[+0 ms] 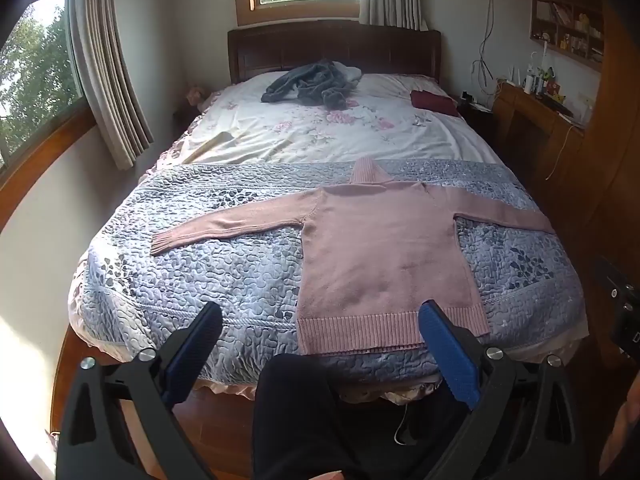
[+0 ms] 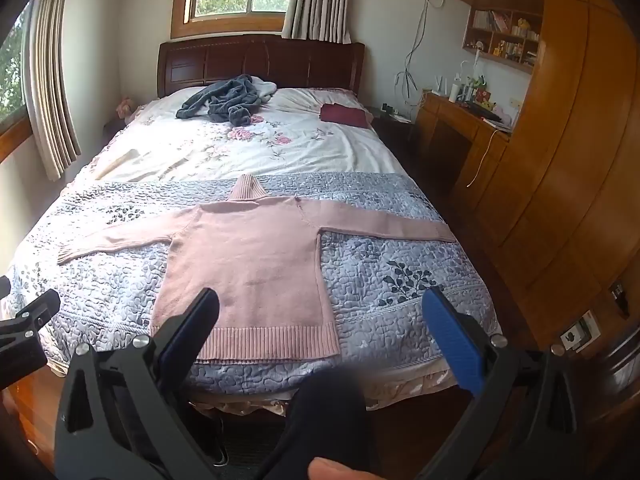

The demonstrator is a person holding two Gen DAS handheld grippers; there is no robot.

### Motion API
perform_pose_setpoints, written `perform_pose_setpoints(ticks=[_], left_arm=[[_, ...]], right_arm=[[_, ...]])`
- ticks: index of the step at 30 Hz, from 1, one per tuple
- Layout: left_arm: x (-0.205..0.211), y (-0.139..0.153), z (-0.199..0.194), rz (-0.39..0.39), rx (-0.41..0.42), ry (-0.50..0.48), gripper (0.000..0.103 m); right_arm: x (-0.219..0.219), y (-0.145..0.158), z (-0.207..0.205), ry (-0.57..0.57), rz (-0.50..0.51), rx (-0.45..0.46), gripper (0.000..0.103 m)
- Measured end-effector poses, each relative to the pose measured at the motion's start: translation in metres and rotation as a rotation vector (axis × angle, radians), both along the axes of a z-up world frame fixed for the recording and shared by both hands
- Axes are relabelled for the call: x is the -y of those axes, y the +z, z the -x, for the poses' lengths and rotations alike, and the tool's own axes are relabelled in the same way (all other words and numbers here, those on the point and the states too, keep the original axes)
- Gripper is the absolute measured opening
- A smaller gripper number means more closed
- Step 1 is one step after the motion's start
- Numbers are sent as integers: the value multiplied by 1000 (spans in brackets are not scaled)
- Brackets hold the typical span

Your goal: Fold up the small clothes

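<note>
A pink knitted turtleneck sweater point(image 1: 380, 256) point(image 2: 248, 264) lies flat on the blue-grey quilted bedspread point(image 1: 224, 264) point(image 2: 384, 268), both sleeves spread out sideways and the ribbed hem toward the foot of the bed. My left gripper point(image 1: 320, 316) is held open above the foot of the bed, just short of the hem, with nothing between its blue-padded fingers. My right gripper point(image 2: 322, 300) is open too, hovering over the hem's right corner without touching it. The left gripper's black body point(image 2: 24, 332) shows at the left edge of the right wrist view.
Further up the bed lie a crumpled grey garment point(image 1: 316, 86) and a folded dark red cloth point(image 1: 434, 102) on a floral sheet point(image 1: 320, 136). A wooden desk and wardrobe point(image 2: 560, 160) line the right side. A person's dark-trousered leg point(image 1: 296, 412) stands at the bed's foot.
</note>
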State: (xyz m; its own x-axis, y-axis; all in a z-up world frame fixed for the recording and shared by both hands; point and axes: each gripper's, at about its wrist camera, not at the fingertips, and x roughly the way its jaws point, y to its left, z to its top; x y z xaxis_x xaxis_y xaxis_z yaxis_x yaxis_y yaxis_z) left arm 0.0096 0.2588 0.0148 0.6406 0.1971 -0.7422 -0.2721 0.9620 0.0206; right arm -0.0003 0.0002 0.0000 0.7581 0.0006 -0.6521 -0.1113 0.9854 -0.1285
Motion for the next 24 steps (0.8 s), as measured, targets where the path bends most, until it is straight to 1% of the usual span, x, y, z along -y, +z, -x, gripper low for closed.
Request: perform_pose_setpoints(ticks=[8,9,10,16,18,24], left_arm=[[1,3,0,0,3,0,99],[0,2,2,1,4,-1,99],[3,5,-4,-4,4,0,99],[0,8,-9,-5,3,2,99],[1,5,0,-4,8,1,99],[2,5,0,-5,10,1,99]], right_arm=[[-6,-2,-3,2,8,-9,100],[-2,-1,-2,-1,-8,-6,100],[-2,-2,-2,-1,-10,-7,100],[-4,-4,-4,3,-9,-7,100],[-2,-5,-4,3,-11,-6,100],[0,-2,-2,1,-14,-2,100]])
